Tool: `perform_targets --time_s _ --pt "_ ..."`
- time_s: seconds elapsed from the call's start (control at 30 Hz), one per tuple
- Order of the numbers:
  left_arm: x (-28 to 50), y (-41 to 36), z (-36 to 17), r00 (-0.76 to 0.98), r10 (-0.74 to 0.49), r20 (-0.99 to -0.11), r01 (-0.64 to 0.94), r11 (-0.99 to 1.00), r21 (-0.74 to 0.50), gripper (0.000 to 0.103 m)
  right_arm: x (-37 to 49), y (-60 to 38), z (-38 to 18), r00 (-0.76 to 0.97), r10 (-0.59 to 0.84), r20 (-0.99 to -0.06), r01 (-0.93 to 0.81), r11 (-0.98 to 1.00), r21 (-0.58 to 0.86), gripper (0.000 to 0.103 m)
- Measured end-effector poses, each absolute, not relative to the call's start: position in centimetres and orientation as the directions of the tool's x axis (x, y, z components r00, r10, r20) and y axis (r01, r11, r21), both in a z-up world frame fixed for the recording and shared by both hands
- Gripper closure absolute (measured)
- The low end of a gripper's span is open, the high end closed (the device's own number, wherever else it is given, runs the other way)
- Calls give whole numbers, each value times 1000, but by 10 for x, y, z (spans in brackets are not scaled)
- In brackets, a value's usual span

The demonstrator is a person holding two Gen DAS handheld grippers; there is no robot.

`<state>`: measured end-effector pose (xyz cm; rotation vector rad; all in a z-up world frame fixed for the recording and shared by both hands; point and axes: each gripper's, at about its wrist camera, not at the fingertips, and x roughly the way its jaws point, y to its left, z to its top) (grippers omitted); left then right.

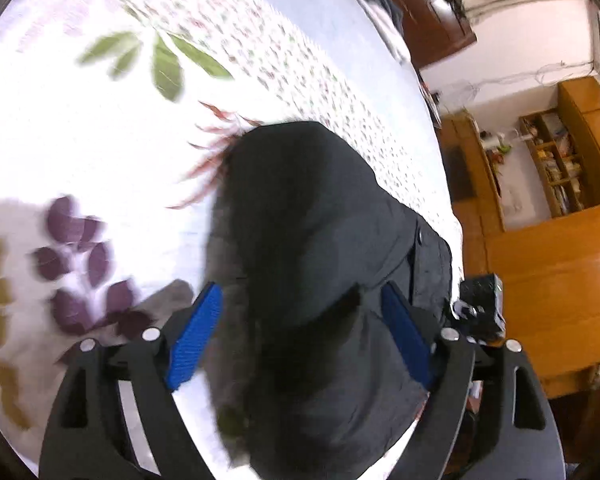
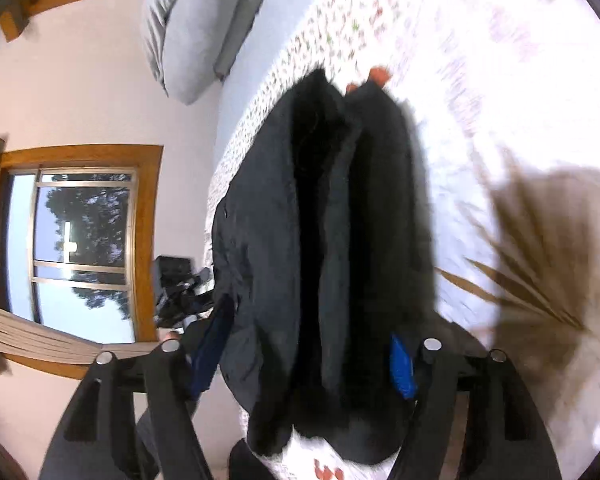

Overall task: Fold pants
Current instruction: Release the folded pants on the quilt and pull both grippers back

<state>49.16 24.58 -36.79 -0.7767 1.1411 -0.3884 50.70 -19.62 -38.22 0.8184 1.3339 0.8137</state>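
Observation:
Dark grey pants (image 1: 308,200) lie in a folded, bunched strip on a white bedsheet with leaf prints (image 1: 100,140), close to the bed's edge. My left gripper (image 1: 300,292) is open, and its blue pads (image 1: 196,336) stand wide on either side of the near end of the cloth. In the right wrist view the pants (image 2: 340,200) run away from the camera in long folds. My right gripper (image 2: 312,320) is open too, straddling the near end, with its blue pads (image 2: 402,364) partly hidden by the fabric. The sheet (image 2: 520,80) stretches to the right.
A grey pillow (image 2: 188,28) lies at the bed's far end. Beyond the bed edge are a wood-framed window (image 2: 80,248), a wooden shelf unit (image 1: 560,160) and a wooden floor (image 1: 540,280). A black device (image 1: 480,304) shows beside the pants.

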Motion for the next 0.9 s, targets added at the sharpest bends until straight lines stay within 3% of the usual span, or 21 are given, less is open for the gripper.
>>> perform_targets --time_s 0.2,0.4,0.53,0.67,0.77,0.9 --pt "480 233 -374 340 -569 -749 -119 764 -635 22 498 -211 -386 77 816 -572 -13 575 818 34" --pt "475 239 -371 348 -591 -727 -167 724 -669 23 492 -220 -362 122 828 -547 -5 551 834 26" --pt "440 238 -338 404 -549 -731 -151 749 -645 18 460 -227 -326 234 809 -539 -35 561 827 23" --pt "376 224 -285 499 -401 -768 -126 843 -522 11 395 -245 -274 365 699 -615 -94 685 723 15" --pt "310 198 -235 556 -182 -811 -156 936 -317 9 323 -241 -228 483 552 -679 -121 811 573 6" --pt "237 171 -181 614 -81 -785 -142 967 -211 8 256 -221 -181 571 367 -734 -131 924 361 4"
